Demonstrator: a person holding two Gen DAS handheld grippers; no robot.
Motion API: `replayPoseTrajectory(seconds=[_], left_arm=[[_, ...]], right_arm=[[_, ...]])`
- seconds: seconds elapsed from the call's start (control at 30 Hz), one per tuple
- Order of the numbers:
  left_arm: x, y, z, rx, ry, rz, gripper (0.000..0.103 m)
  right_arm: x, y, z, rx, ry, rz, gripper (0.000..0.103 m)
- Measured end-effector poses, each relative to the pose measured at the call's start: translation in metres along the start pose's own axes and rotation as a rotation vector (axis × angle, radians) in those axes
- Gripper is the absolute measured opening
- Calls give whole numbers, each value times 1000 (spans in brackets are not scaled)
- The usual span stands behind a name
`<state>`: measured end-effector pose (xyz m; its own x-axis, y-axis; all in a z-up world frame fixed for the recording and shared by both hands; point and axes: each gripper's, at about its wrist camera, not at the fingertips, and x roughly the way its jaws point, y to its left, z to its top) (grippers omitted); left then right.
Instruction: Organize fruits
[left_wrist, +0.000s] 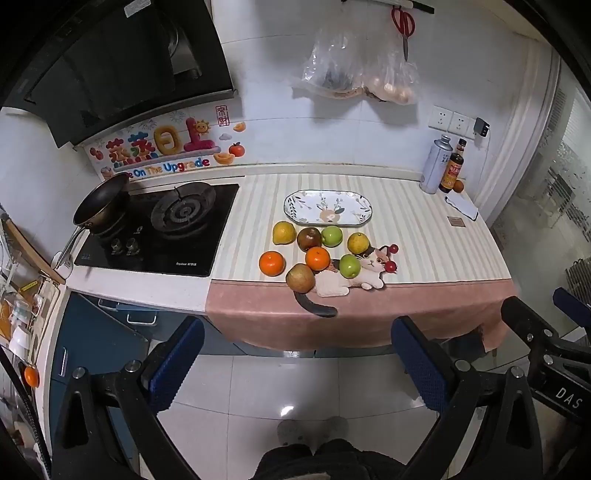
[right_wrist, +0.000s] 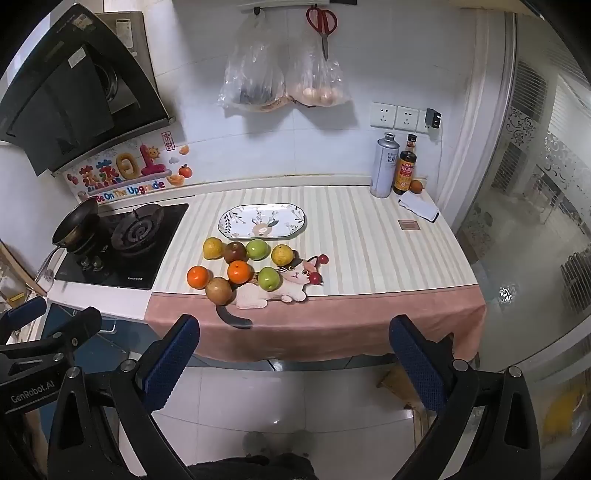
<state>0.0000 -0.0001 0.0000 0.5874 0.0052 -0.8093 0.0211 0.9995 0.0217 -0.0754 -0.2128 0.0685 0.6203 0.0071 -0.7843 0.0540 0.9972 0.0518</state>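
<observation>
Bench (left_wrist: 424, 229) covered with matt woven cloth (left_wrist: 369, 321), striped cream on top, plain pink along the hanging front edge; oval plate (left_wrist: 364, 206) glazed ceramic, glossy. Hob (left_wrist: 207, 236) black glass, reflective; pan (left_wrist: 99, 199) dark metal with dull sheen; floor tiles (left_wrist: 258, 387) polished, showing a light glare. Hand-held gripper fingers (left_wrist: 419, 363) matt black plastic with blue dimpled rubbery pads.

Striped cloth (left_wrist: 406, 229), floral, perhaps deer-patterned plate (left_wrist: 295, 206)
</observation>
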Motion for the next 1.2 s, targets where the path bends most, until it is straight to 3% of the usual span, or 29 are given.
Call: replayPoseTrajectory(seconds=[1.2], left_arm=[[-1, -3, 1, -2, -5, -12, 103]], right_arm=[[0, 2, -1, 3, 4, 5, 103]])
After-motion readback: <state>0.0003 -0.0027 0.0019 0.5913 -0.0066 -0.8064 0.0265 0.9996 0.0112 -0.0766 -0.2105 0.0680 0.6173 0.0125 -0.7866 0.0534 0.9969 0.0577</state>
